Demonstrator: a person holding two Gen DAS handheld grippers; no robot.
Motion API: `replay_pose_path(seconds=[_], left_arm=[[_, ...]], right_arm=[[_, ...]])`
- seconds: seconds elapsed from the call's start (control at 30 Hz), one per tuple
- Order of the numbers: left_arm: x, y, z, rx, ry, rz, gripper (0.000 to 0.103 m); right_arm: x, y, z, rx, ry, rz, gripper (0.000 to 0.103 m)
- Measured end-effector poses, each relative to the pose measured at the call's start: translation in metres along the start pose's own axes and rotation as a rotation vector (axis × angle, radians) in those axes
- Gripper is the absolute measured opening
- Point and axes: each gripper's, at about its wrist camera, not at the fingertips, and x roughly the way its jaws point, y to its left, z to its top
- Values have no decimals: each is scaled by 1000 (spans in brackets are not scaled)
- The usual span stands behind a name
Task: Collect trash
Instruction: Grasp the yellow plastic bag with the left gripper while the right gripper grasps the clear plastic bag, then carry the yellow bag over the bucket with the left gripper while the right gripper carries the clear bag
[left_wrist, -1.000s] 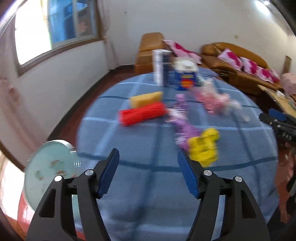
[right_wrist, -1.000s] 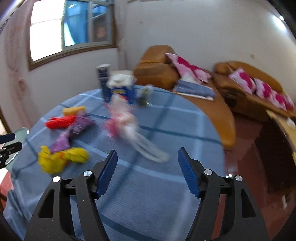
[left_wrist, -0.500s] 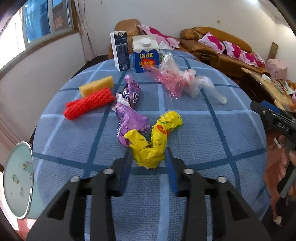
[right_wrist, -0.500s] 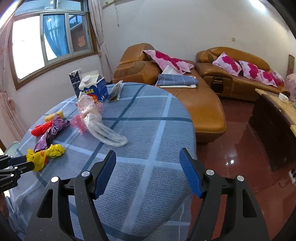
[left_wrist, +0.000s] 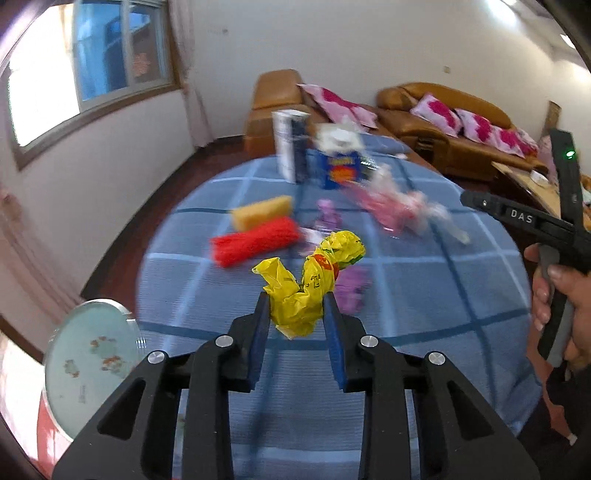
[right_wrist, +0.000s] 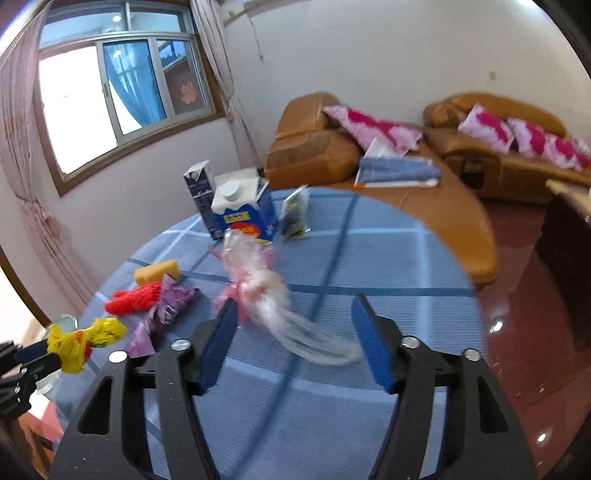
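A round table (left_wrist: 424, 295) under a blue checked cloth is filling the near part of both views, with brown sofas (right_wrist: 498, 147) standing far behind it. Two cartons (right_wrist: 243, 210) are standing at the table's far side, a dark packet (right_wrist: 295, 214) just right of them. A pink-and-clear bag (right_wrist: 258, 284) is lying mid-table, blurred. To its left a purple wrapper (right_wrist: 170, 306), a red net (left_wrist: 255, 243) and a yellow sponge (left_wrist: 262, 214) are lying close together. A glass-topped round thing (left_wrist: 88, 358) is showing at the near left, off the table's edge.

The left gripper (left_wrist: 295, 325) is clenching a crumpled yellow wrapper (left_wrist: 310, 280), lifted clear of the cloth. The right gripper (right_wrist: 295, 332) is grasping nothing; its jaws are closing, with the bag's clear tail showing between them and neither pad visibly touching it. A hand (left_wrist: 561, 295) is gripping its handle at the far right.
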Motion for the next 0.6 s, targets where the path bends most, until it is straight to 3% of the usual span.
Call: replay_pose_path(seconds=[0.13, 0.33, 0.4, 0.5, 0.6], left_arm=[[-1, 37, -4, -42, 8, 59, 29], [1, 75, -17, -96, 36, 105, 29], [0, 82, -20, -105, 40, 111, 29], [-4, 91, -21, -112, 33, 120, 29], [-13, 97, -20, -109, 18, 135, 29]], right_arm=[[36, 5, 8, 49, 60, -26, 54], [87, -1, 5, 96, 214, -17, 32], [87, 2, 6, 74, 219, 6, 16], [84, 9, 5, 32, 216, 16, 9], [68, 11, 9, 1, 147, -2, 8]])
